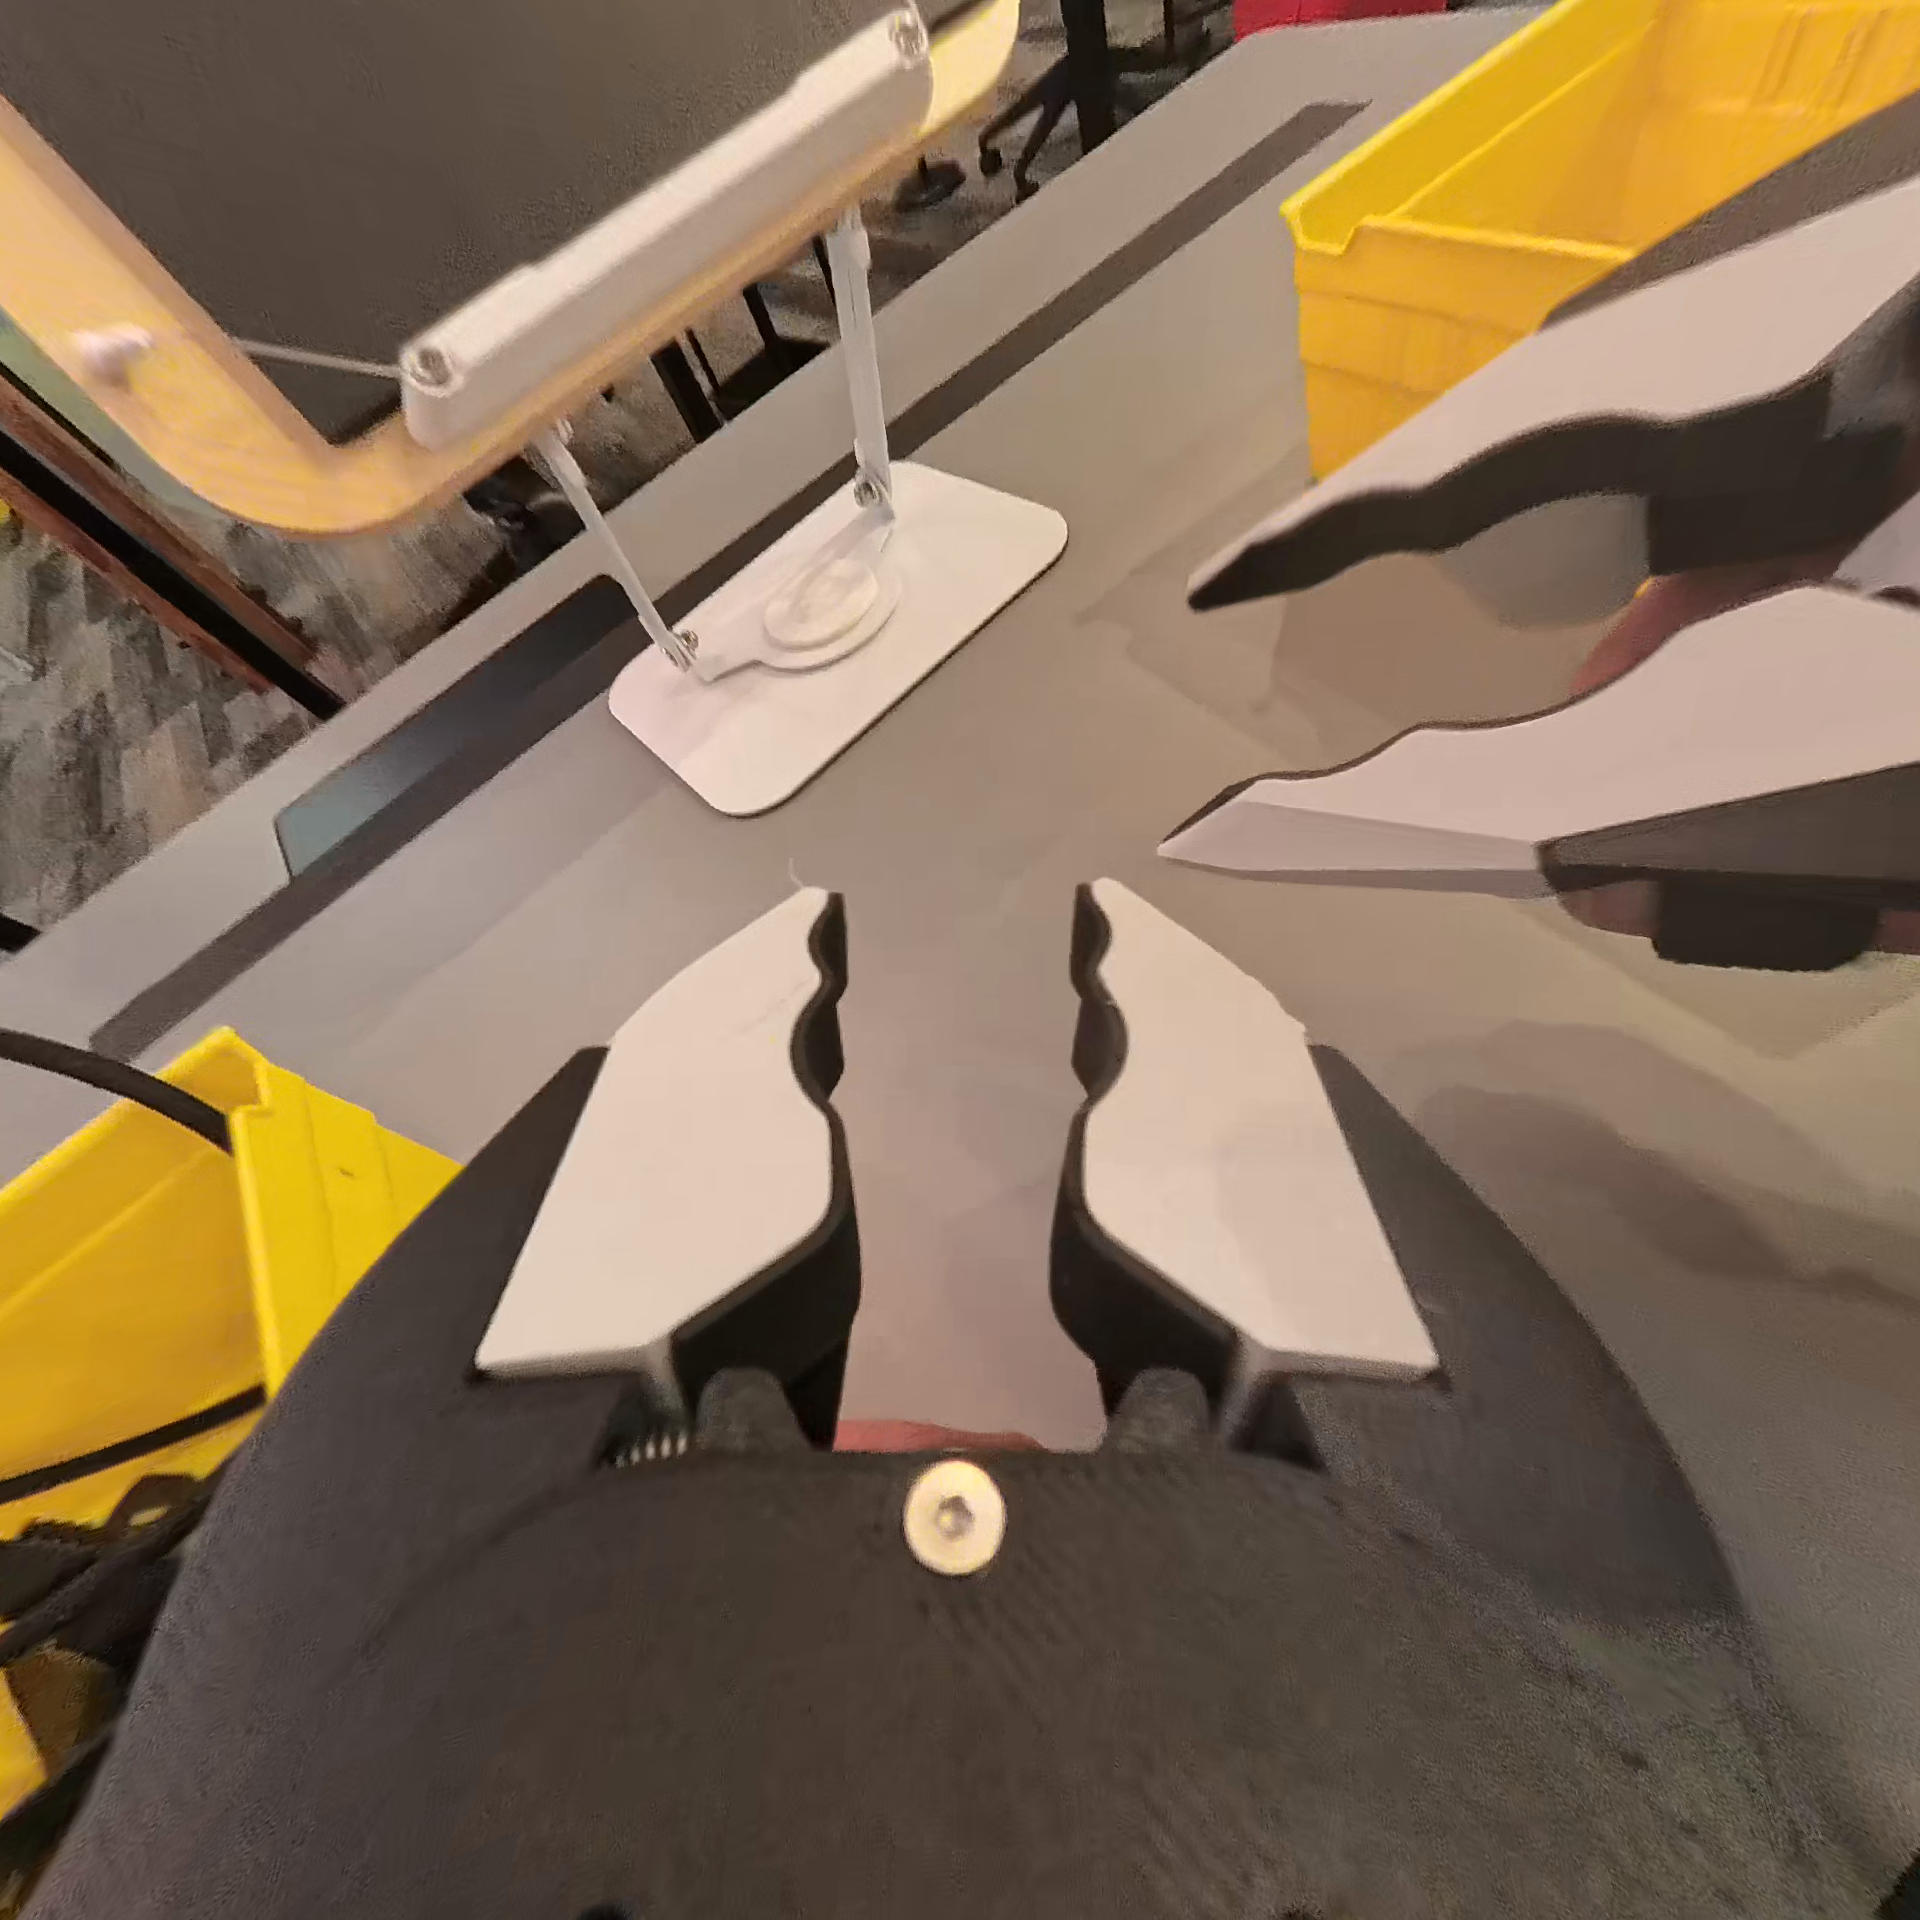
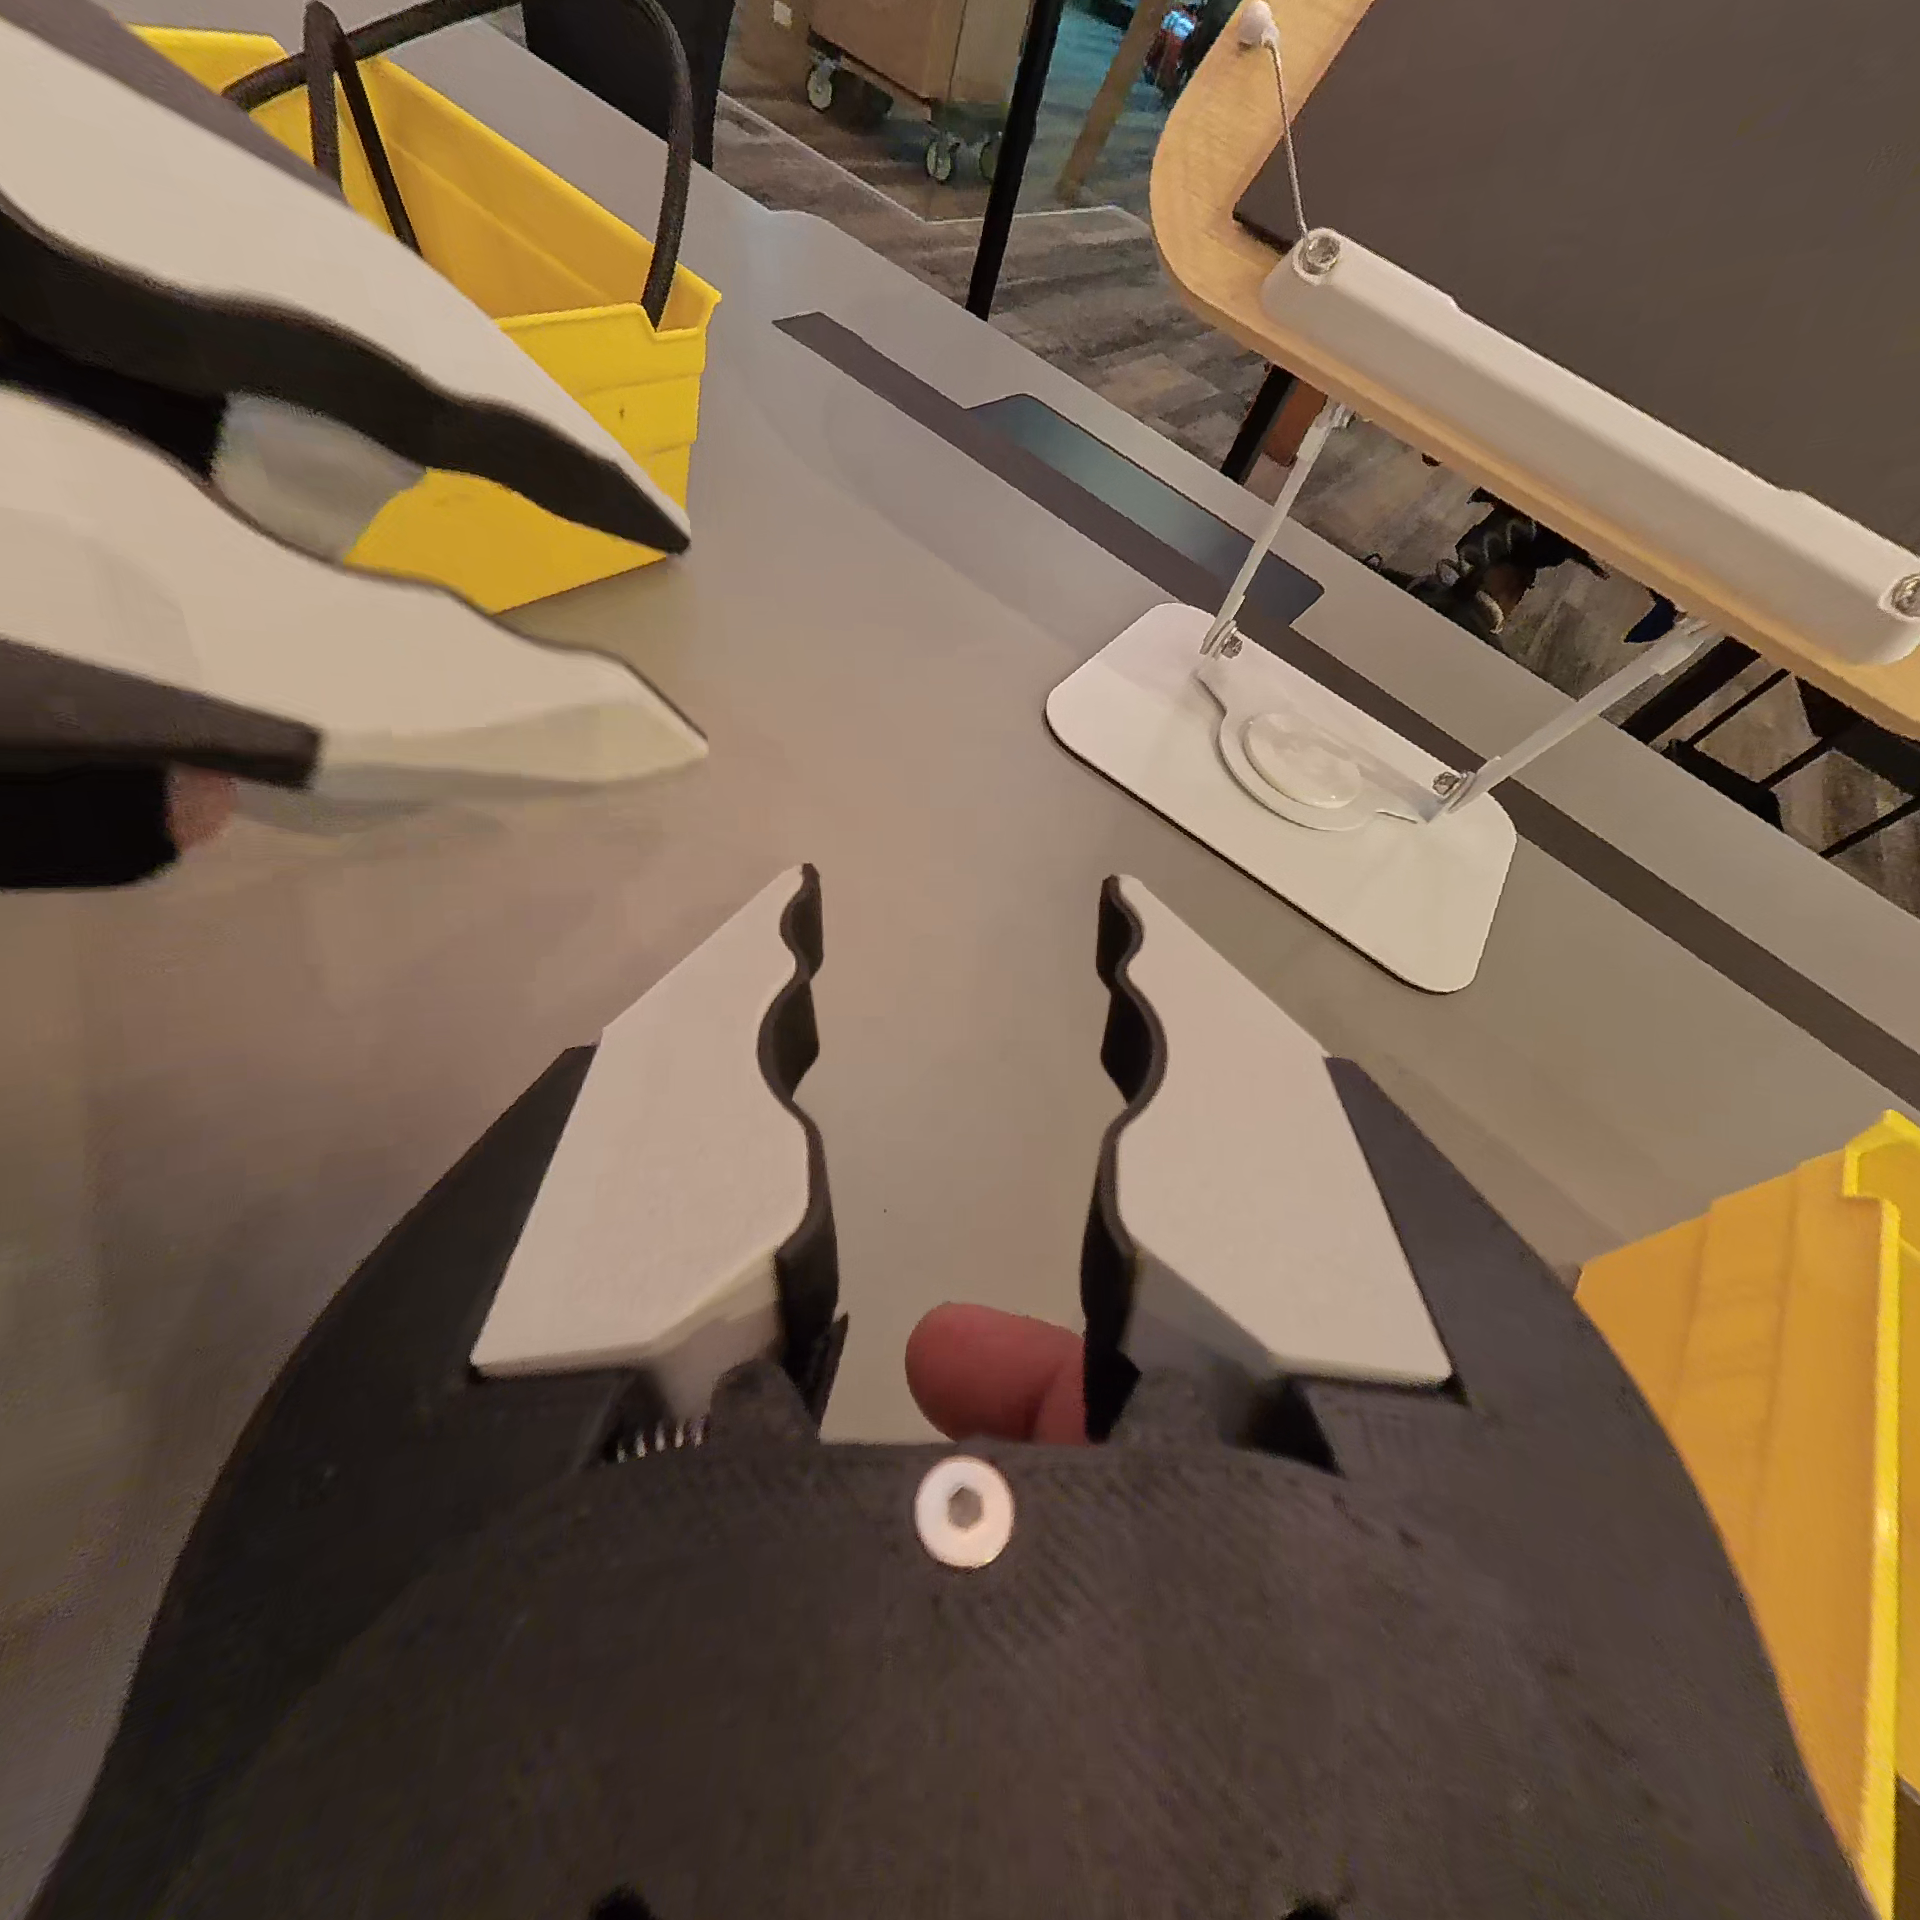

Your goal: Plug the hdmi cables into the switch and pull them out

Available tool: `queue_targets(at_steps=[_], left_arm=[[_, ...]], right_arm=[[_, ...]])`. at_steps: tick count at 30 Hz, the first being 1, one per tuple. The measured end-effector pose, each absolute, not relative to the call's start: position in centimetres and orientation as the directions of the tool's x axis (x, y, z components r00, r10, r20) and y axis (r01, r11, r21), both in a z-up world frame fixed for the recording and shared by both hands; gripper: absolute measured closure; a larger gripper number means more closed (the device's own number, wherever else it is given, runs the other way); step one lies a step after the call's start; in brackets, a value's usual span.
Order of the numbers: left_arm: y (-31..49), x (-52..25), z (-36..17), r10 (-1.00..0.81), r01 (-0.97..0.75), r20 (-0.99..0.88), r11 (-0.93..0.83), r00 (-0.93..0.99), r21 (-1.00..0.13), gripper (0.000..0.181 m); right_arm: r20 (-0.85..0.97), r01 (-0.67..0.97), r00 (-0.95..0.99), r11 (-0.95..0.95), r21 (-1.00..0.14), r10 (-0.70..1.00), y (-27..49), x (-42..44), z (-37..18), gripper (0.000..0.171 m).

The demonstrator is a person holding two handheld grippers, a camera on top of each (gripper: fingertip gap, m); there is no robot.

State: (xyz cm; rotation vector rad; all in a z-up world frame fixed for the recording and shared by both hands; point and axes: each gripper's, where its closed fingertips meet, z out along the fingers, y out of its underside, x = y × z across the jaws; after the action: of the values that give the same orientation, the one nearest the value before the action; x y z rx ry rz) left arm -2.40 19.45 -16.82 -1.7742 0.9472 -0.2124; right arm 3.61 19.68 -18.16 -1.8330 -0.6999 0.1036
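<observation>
Over the bare grey table (image 1: 966, 790), left gripper (image 1: 958, 909) and right gripper (image 2: 961, 883) hover with fingers parted, empty, between yellow bins (image 2: 582, 343), possibly cable-filled, patterned carpet (image 2: 1122, 312) beyond.

Bare grey table (image 1: 977, 790) lies open ahead of you; the white stand (image 1: 831, 634) blocks beyond, yellow bins (image 2: 540, 312) flank both sides.

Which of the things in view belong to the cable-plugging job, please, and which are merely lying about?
Job:
black cables in the left yellow bin
left gripper, open
right gripper, open
No switch in view.

Lying about:
white stand
right yellow bin
grey table
</observation>
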Motion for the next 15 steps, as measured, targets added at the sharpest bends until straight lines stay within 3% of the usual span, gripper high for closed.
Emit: queue_targets(at_steps=[5, 9, 15], left_arm=[[20.2, -4.3, -13.5, -0.651, -0.478, -0.317, -0.079, 0.690, -0.875, 0.152], [23.4, -9.5, -11.5, -0.575, -0.434, -0.281, -0.147, 0.768, -0.889, 0.158], [27.9, -20.7, -10.2, -0.408, -0.372, -0.231, -0.309, 0.883, -0.876, 0.146]], right_arm=[[0.249, 0.406, 0.822, -0.221, -0.887, 0.512, 19.8, 3.9, -18.5, 0.128], [0.235, 0.400, 0.824, -0.235, -0.886, 0.515, 19.9, 4.2, -18.9, 0.129], [0.210, 0.385, 0.828, -0.255, -0.887, 0.520, 20.1, 4.3, -19.4, 0.130]])
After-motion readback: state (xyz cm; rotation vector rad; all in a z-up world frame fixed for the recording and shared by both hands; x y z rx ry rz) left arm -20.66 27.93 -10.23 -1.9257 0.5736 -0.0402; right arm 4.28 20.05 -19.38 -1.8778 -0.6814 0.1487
